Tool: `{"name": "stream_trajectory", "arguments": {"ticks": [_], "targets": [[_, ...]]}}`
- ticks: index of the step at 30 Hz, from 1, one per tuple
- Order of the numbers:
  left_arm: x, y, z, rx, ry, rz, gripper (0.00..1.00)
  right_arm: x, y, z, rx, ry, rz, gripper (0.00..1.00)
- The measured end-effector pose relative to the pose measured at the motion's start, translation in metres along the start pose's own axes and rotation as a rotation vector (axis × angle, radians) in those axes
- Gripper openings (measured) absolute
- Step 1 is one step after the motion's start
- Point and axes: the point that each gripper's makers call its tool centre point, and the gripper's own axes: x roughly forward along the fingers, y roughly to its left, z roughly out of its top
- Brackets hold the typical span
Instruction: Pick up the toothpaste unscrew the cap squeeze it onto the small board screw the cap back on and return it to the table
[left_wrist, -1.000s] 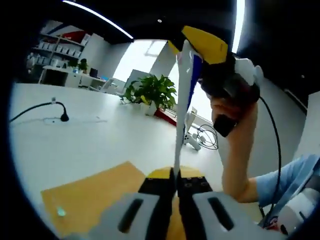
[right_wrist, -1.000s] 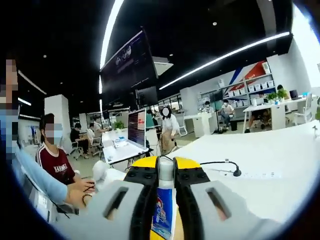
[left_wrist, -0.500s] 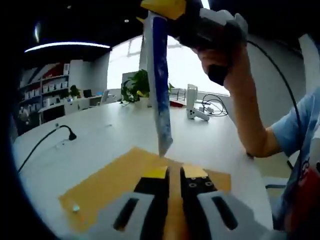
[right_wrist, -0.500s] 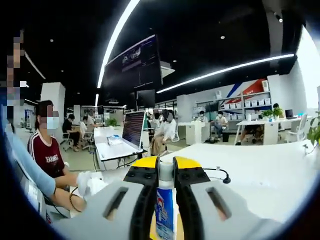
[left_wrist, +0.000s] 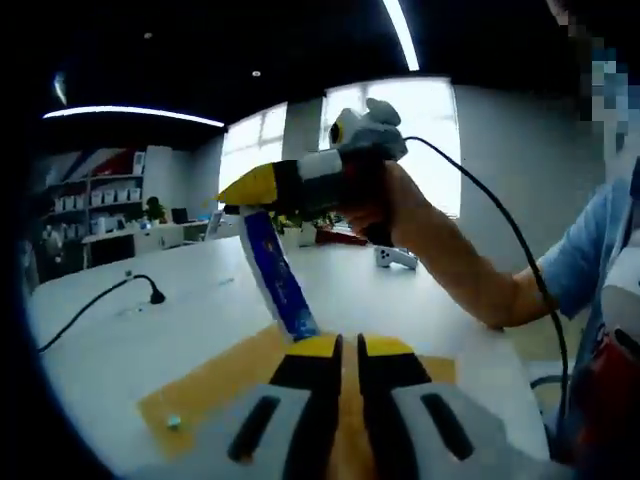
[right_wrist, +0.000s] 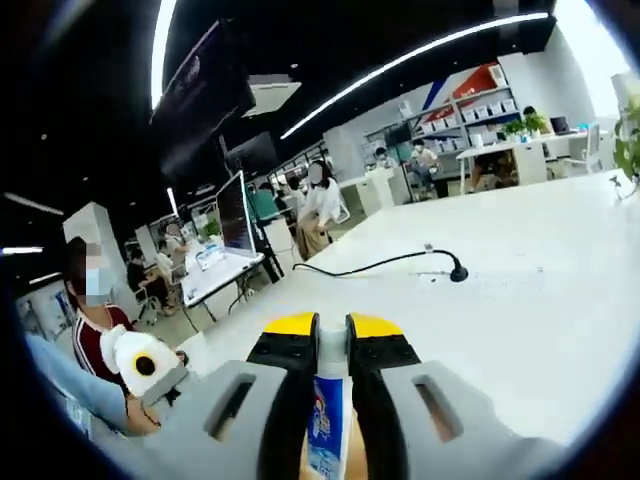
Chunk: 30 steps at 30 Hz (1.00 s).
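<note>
The blue and white toothpaste tube hangs slanted over the yellow board. My right gripper, held in a hand, is shut on the tube's upper end. The tube's lower end sits just beside the tips of my left gripper, whose jaws are shut with nothing visible between them. A small pale blob lies on the board's near left corner. In the right gripper view the tube runs up between the jaws of my right gripper, and its white end shows at the tips.
The board lies on a wide white table. A black cable with a short stalk runs across the table. A person's forearm reaches in from the right. People sit at desks beyond the table's edge.
My left gripper let go of the tube's flat end. The right gripper lifted the tube away, then swung it down so it slants with its lower end by the left gripper's tips.
</note>
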Motion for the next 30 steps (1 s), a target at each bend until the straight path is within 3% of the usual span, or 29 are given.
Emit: {"name": "stream_trajectory", "arguments": {"ticks": [3, 7, 10, 12, 17, 22, 28, 30], "targets": [[0.009, -0.007, -0.010, 0.003, 0.051, -0.013, 0.02, 0.007, -0.017, -0.010, 0.086, 0.038, -0.004, 0.10], [0.018, -0.009, -0.012, 0.008, 0.068, -0.007, 0.02, 0.020, -0.042, -0.027, 0.193, 0.059, -0.027, 0.11], [0.020, -0.001, -0.017, 0.045, 0.104, 0.043, 0.02, 0.030, -0.053, -0.044, 0.271, 0.087, -0.030, 0.11], [0.022, 0.001, -0.020, 0.062, 0.119, 0.058, 0.02, 0.033, -0.057, -0.048, 0.332, 0.069, -0.034, 0.11], [0.027, 0.004, -0.022, 0.041, 0.141, 0.057, 0.02, 0.038, -0.076, -0.063, 0.371, 0.068, -0.083, 0.12], [0.029, 0.003, -0.029, 0.081, 0.180, 0.072, 0.02, 0.039, -0.087, -0.078, 0.296, 0.117, -0.156, 0.12], [0.030, 0.003, -0.035, 0.085, 0.206, 0.072, 0.02, 0.042, -0.084, -0.086, 0.204, 0.143, -0.174, 0.12], [0.029, 0.004, -0.036, 0.086, 0.211, 0.076, 0.02, 0.041, -0.089, -0.082, 0.040, 0.132, -0.185, 0.12]]}}
